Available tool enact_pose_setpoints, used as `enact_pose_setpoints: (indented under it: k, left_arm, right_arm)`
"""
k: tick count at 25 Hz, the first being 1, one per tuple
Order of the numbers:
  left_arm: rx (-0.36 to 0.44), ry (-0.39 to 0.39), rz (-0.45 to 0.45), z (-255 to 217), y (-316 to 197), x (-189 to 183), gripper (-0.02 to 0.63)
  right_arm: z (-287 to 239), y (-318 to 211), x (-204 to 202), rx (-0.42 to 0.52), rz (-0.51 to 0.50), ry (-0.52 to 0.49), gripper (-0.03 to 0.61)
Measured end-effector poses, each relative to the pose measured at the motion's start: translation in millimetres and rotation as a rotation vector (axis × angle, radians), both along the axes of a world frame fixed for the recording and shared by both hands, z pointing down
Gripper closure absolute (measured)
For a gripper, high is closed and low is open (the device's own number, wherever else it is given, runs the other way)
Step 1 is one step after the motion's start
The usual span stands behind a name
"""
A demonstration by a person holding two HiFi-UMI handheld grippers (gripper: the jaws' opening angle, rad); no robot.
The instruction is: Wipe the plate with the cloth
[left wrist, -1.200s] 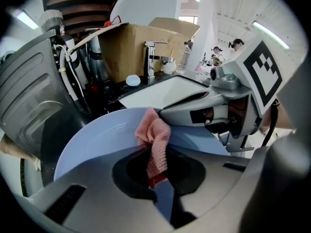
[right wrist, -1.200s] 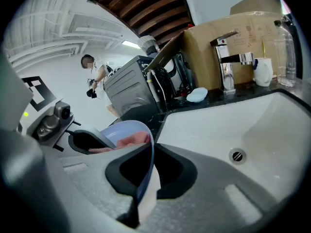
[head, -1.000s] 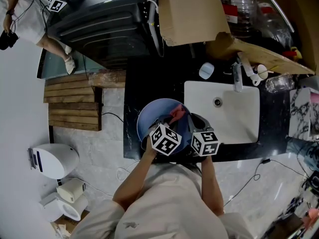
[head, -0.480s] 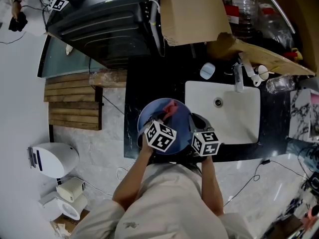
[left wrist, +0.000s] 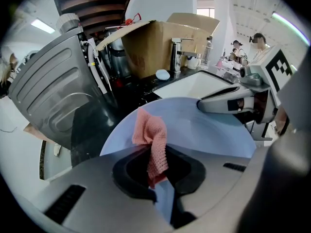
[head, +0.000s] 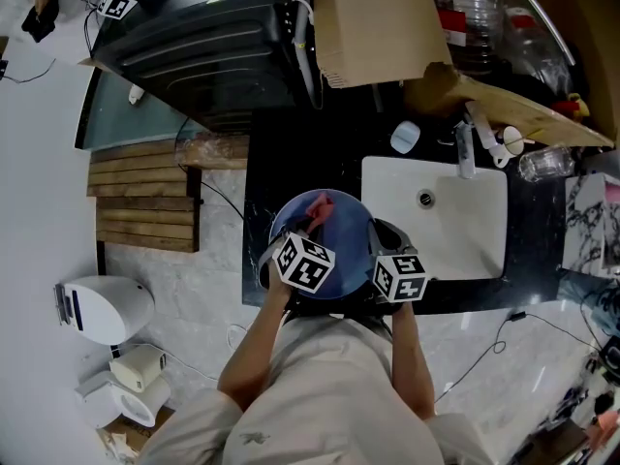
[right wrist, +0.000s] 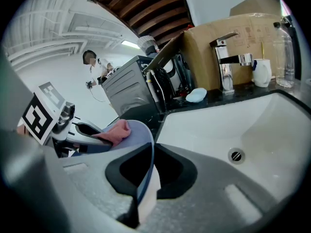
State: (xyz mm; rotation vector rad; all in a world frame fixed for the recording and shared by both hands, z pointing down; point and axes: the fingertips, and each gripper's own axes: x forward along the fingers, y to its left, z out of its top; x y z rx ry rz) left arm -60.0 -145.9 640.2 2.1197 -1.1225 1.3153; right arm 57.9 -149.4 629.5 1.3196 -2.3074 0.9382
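The round, pale blue plate [head: 344, 250] is smooth and glossy. It sits over the front edge of the black, polished worktop [head: 286, 163], just left of the white rectangular sink [head: 455, 226]. The right claw [right wrist: 146, 174] is clamped on the plate's thin rim, which runs edge-on between the dark padded jaws. The left claw [left wrist: 158, 171] is closed on the cloth [left wrist: 151, 137], a pink rag with a knitted, waffled weave. The cloth's bunched upper end lies crumpled against the plate's face. A chrome, square-bodied tap [right wrist: 226, 64] stands behind the sink beside a cardboard box [right wrist: 214, 33].
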Motion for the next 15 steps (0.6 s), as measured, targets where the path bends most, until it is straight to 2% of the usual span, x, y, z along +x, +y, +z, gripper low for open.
enact_pose_setpoints:
  k: [15]
  left_arm:
    - [-0.083,-0.059,-0.006,1,26,-25,0.58]
  right_arm:
    - [0,-1,0,-0.004,-0.005,0.004,0.555]
